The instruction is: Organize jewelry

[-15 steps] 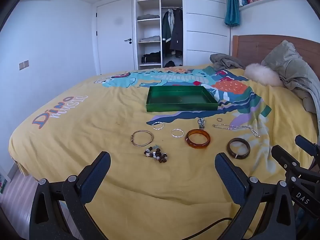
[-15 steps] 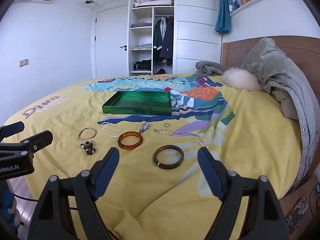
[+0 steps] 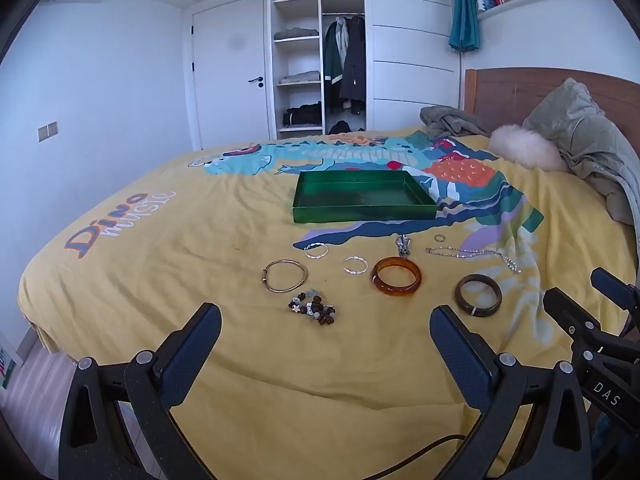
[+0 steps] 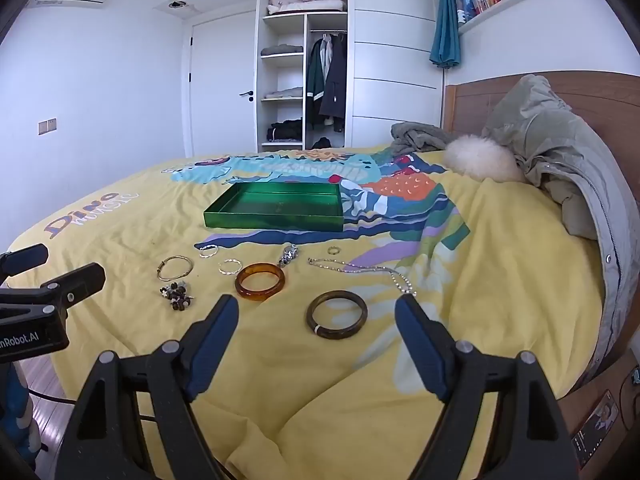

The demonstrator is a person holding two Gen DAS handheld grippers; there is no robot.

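Note:
Jewelry lies spread on a yellow bedspread in front of an empty green tray [image 3: 364,213] [image 4: 276,222]. I see an amber bangle [image 3: 397,277] [image 4: 260,281], a dark brown bangle [image 3: 478,294] [image 4: 337,314], a thin gold bangle [image 3: 285,275] [image 4: 175,267], a beaded bracelet [image 3: 313,309] [image 4: 177,295], two silver hoops, a silver chain [image 3: 472,255] [image 4: 360,270], a small ring and a charm. My left gripper [image 3: 325,334] hangs open short of the beaded bracelet. My right gripper [image 4: 317,318] stands open just short of the dark bangle. Neither holds anything.
A grey jacket [image 4: 560,160] and a white fluffy cushion [image 4: 478,158] lie by the wooden headboard at the right. An open wardrobe [image 3: 320,60] and a door stand behind the bed. The bed's near and left edges drop to the floor.

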